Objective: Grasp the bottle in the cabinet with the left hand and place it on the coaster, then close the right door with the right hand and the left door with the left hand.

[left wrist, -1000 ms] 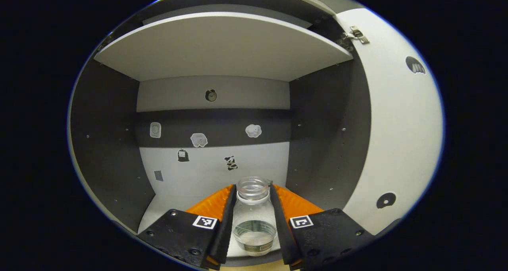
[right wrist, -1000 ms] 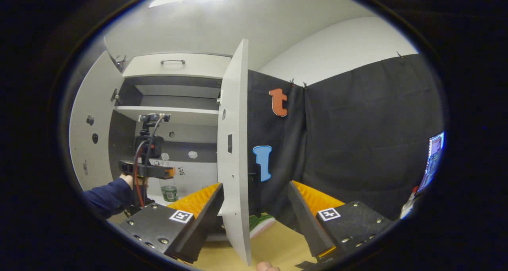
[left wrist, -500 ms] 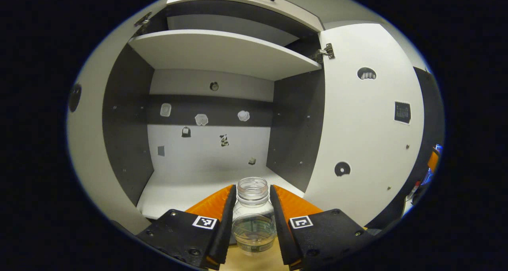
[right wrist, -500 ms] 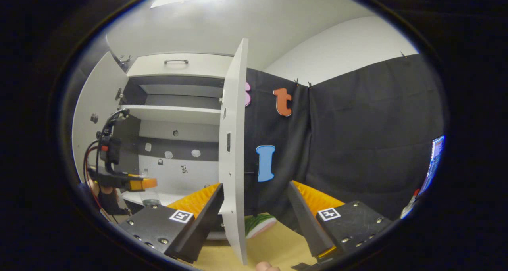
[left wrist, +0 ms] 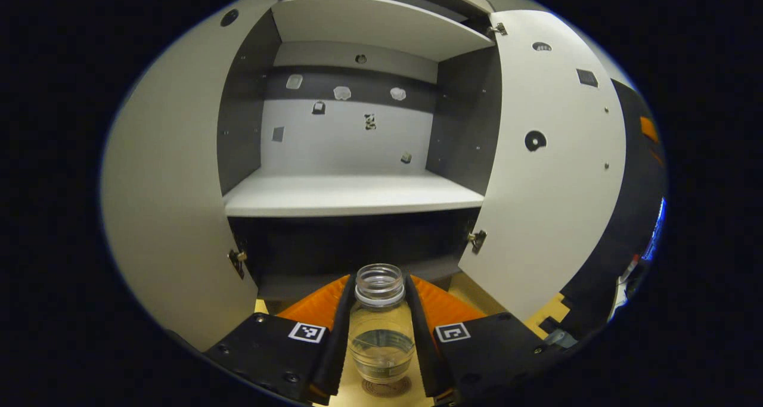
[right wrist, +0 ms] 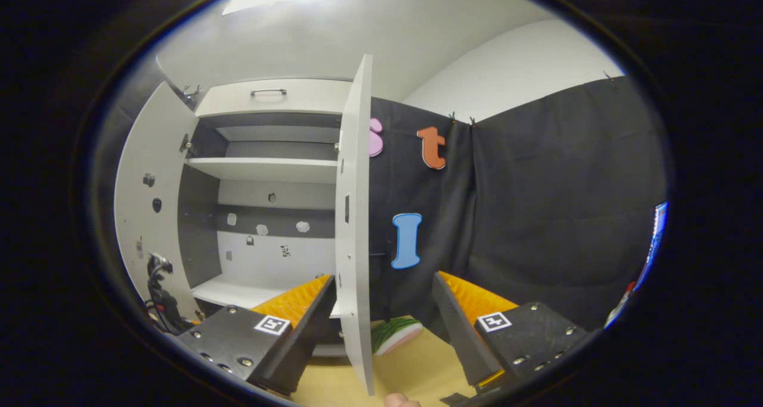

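A pale wooden tabletop (left wrist: 459, 289) sits before a white cabinet (left wrist: 351, 195) with both doors swung open. My left gripper (left wrist: 378, 320) is clamped on a clear glass bottle (left wrist: 381, 329), both fingers pressing its sides below the open threaded neck. It hangs just above a round coaster (left wrist: 386, 387). I judge it rigid, smooth, breakable, and light, with only a shallow pool of clear liquid inside, so a firm mid-body hold suits it. My right gripper (right wrist: 381, 317) is spread wide, empty, its fingers either side of the right door's (right wrist: 353, 228) edge.
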Demonstrator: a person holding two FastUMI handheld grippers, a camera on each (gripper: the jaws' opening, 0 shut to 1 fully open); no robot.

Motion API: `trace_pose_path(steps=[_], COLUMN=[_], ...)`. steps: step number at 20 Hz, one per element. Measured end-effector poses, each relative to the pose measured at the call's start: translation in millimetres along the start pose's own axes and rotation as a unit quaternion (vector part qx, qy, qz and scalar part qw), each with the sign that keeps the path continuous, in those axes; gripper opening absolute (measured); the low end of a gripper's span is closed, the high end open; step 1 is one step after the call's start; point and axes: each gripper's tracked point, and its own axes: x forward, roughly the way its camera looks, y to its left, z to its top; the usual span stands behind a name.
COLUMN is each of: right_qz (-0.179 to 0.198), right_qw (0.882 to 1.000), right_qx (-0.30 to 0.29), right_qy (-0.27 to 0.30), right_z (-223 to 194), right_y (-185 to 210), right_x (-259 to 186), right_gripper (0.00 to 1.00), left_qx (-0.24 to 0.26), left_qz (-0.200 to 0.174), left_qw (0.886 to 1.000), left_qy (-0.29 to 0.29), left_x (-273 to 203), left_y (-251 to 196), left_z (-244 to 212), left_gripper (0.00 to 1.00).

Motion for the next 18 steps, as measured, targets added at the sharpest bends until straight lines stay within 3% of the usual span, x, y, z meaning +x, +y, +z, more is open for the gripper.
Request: trace_pose_path(steps=[6, 9, 18], right_qz=[0.009, 0.006, -0.016], right_qw=[1.0, 1.0, 0.999], right_qx=[-0.008, -0.014, -0.026], right_qy=[0.009, 0.01, 0.017], right_z=[-4, -4, -9], right_y=[4, 2, -13], right_x=[-5, -9, -10], right_gripper=[0.99, 0.99, 0.99], left_qx=[-0.009, -0.038, -0.022], left_qz=[-0.016, -0.02, -0.007], left_qw=[0.999, 0.999, 0.999], left_qy=[0.035, 0.031, 0.022], left_x=[7, 15, 23], left_y=[-6, -7, 0], left_z=[-70, -80, -100], left_gripper=[0.53, 0.53, 0.53])
